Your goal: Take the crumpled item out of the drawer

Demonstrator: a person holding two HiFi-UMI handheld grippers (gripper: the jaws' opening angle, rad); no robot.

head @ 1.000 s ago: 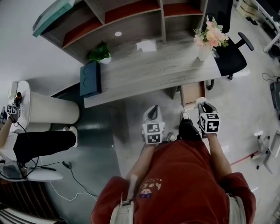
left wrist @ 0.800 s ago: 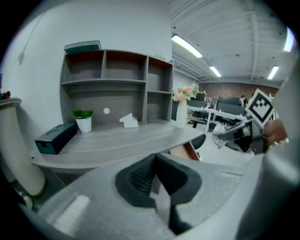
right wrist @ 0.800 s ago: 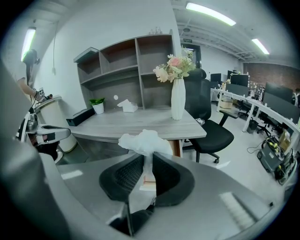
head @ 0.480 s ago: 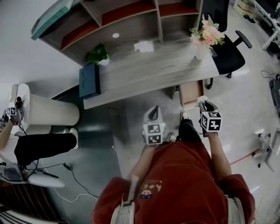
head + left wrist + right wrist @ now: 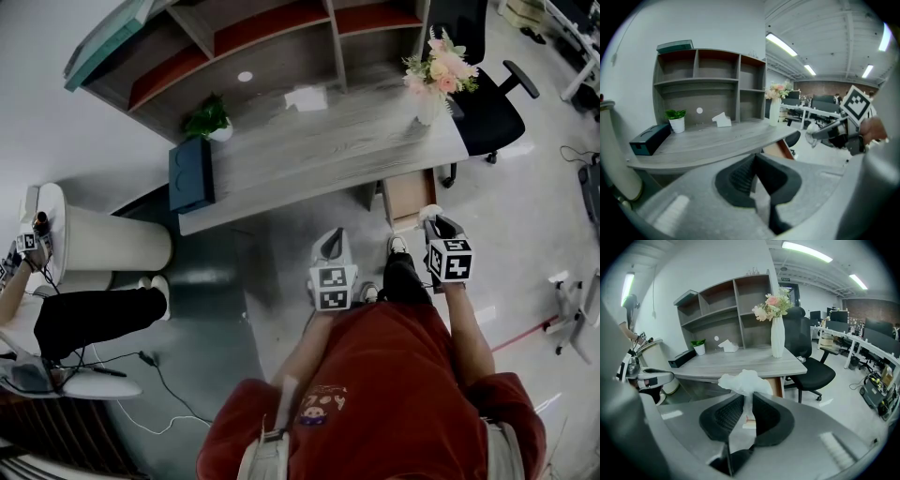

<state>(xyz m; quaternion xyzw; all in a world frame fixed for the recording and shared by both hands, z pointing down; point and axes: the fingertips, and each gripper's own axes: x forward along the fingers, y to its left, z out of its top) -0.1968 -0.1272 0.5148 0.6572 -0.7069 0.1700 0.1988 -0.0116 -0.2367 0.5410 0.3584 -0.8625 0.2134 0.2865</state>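
Jaws of the right gripper [image 5: 747, 397] pinch a thin fold of crumpled tissue [image 5: 744, 379], its bulk past their tips, so a jerk could slip it free; the left gripper [image 5: 753, 158] has jaws together, empty.

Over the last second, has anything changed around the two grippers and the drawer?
Nothing visibly changed. The right gripper still keeps its jaws shut on the crumpled white tissue, close to the open drawer. The left gripper stays beside it, jaws together and empty.
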